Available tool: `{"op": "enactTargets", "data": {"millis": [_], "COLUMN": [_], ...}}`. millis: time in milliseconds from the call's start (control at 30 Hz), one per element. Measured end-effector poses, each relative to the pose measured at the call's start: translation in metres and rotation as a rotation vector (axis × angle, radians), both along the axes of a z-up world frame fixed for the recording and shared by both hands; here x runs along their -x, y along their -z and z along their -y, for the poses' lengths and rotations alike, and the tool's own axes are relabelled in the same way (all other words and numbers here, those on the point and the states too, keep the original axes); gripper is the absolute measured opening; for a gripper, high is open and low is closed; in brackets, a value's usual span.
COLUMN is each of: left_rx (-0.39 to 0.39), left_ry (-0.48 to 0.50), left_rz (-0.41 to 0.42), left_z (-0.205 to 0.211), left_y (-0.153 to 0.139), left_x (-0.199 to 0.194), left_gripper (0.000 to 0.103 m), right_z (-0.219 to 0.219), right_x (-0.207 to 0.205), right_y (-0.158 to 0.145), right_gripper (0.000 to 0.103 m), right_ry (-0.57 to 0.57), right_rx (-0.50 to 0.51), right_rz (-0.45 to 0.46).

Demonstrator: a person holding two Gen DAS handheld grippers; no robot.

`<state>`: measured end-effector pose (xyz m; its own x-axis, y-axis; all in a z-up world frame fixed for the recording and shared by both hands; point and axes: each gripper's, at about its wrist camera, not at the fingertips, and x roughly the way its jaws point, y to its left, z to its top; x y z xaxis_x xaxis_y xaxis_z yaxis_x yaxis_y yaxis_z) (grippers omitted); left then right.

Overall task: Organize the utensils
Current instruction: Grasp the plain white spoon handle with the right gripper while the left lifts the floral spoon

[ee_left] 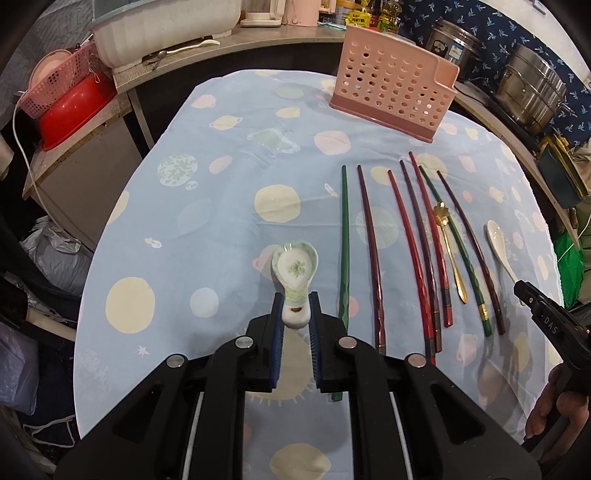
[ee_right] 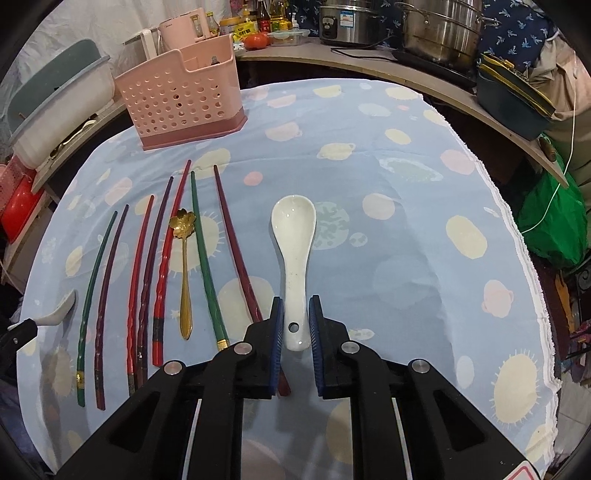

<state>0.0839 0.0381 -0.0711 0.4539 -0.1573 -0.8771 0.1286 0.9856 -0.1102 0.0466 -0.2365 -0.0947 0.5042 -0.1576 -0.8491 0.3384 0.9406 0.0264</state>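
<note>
My left gripper [ee_left: 295, 306] is shut on the handle end of a green-patterned ceramic spoon [ee_left: 295, 264], bowl pointing away, just above the blue cloth. My right gripper [ee_right: 296, 310] is shut on the handle of a plain white ceramic spoon [ee_right: 293, 229], its pads pressing both sides near the hole. Between the two spoons lie several red, green and purple chopsticks [ee_left: 410, 240] [ee_right: 147, 266] and a gold flower spoon [ee_left: 448, 243] [ee_right: 183, 266]. A pink perforated utensil holder [ee_left: 391, 88] [ee_right: 181, 92] stands at the table's far side.
The blue planet-print cloth [ee_left: 221, 221] covers the table. Steel pots [ee_left: 528, 88] sit on the counter at the right, a white tub [ee_left: 162, 29] and a red basin [ee_left: 74, 107] at the left. A hand [ee_left: 554, 406] holds the right gripper.
</note>
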Motion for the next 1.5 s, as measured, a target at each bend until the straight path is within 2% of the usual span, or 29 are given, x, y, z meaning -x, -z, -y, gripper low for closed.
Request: {"op": "enactTargets", "data": {"millis": [400,433,567,700,767,800,833,967,1100,1133,1233,1367,1500], "left_rx": [0.014,0.014,0.015,0.013,0.010,0.008,0.008,0.002,-0.003,-0.003,-0.004,-0.004,0.000], "left_ry": [0.004,0.004,0.010,0.010,0.009,0.010,0.010,0.016,0.017,0.017,0.020,0.021,0.024], "left_rz": [0.056,0.060,0.083,0.085,0.077,0.071,0.066,0.047,0.046,0.046,0.046,0.044,0.047], "left_z": [-0.001,0.000,0.002,0.003,0.004,0.004,0.005,0.008,0.010,0.010,0.010,0.010,0.010], "left_y": [-0.024,-0.026,-0.034,-0.034,-0.031,-0.029,-0.027,-0.020,-0.018,-0.018,-0.018,-0.018,-0.019], "left_x": [0.010,0.009,0.007,0.005,0.004,0.004,0.004,0.004,0.004,0.004,0.004,0.005,0.006], "left_gripper": [0.012,0.012,0.012,0.012,0.012,0.012,0.012,0.012,0.012,0.012,0.012,0.012,0.012], "right_z": [0.000,0.000,0.000,0.003,0.004,0.003,0.002,0.003,0.001,0.001,-0.002,0.000,-0.002], "right_x": [0.016,0.016,0.013,0.010,0.010,0.011,0.012,0.012,0.015,0.015,0.017,0.020,0.024], "right_y": [-0.029,-0.031,-0.038,-0.029,-0.019,-0.015,-0.009,0.015,0.026,0.027,0.027,0.023,0.014], "right_gripper": [0.013,0.001,0.001,0.001,0.010,0.023,0.030,0.030,0.023,0.018,0.012,0.011,0.011], "right_ry": [-0.003,-0.003,-0.008,-0.014,-0.011,-0.011,-0.008,-0.007,-0.006,-0.009,-0.018,-0.020,-0.024], "right_rx": [0.003,0.004,0.019,0.001,-0.019,-0.022,-0.022,-0.065,-0.070,-0.073,-0.078,-0.109,-0.098], "right_rz": [0.065,0.070,0.085,0.067,0.044,0.032,0.022,-0.040,-0.059,-0.059,-0.062,-0.062,-0.046]}}
